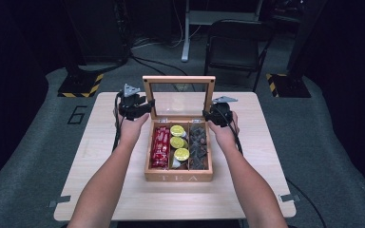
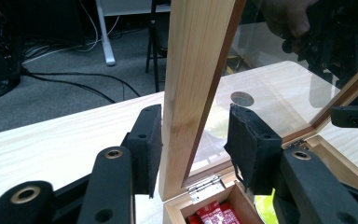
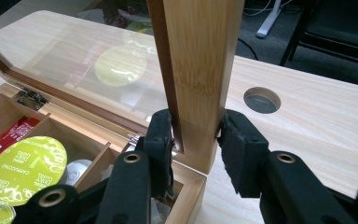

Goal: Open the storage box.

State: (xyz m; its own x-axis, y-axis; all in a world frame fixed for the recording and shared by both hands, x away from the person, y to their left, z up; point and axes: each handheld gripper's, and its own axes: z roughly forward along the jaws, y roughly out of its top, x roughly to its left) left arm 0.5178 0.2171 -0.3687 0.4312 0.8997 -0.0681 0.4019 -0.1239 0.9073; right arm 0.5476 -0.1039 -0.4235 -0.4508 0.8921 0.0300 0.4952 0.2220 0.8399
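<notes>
Standing upright, the glass-paned wooden lid [image 1: 179, 97] of the tea box [image 1: 178, 176] on the tabletop [image 1: 247, 190] looks fully raised; right gripper [image 3: 196, 135] fingers clamp its frame, left gripper [image 2: 193, 140] fingers straddle it, loosened.

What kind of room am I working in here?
Probably a lab or recording studio, not a home: grey carpet with hazard-striped stand bases, loose cables on the floor, a folding chair, and a bare wooden table holding only the tea box.

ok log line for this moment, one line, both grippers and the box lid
left gripper: open around lid frame | right gripper: shut on lid frame | tea box: open, lid upright | table
</notes>
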